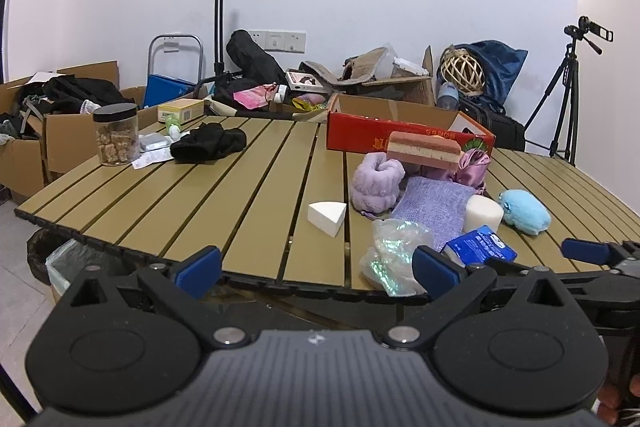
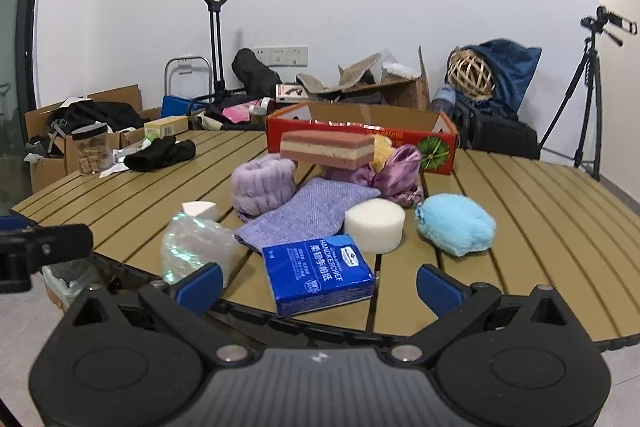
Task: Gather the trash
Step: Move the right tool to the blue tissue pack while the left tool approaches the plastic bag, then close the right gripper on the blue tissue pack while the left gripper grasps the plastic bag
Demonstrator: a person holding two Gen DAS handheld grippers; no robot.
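A crumpled iridescent plastic wrapper (image 1: 394,255) lies at the near edge of the slatted table (image 1: 240,187); it also shows in the right wrist view (image 2: 192,247). A blue tissue pack (image 2: 318,273) lies beside it, also in the left wrist view (image 1: 480,245). My left gripper (image 1: 316,269) is open and empty, just short of the table edge, left of the wrapper. My right gripper (image 2: 318,287) is open and empty, its jaws either side of the tissue pack without touching. A lined bin (image 1: 60,263) stands on the floor below the table's left edge.
A white wedge sponge (image 1: 327,218), round white sponge (image 2: 374,225), blue puff (image 2: 456,225), purple cloths (image 2: 308,213), pink layered sponge (image 2: 326,147), red box (image 2: 360,139), black cloth (image 1: 208,143) and jar (image 1: 116,135) crowd the table. Cardboard boxes and a tripod (image 1: 568,99) stand behind.
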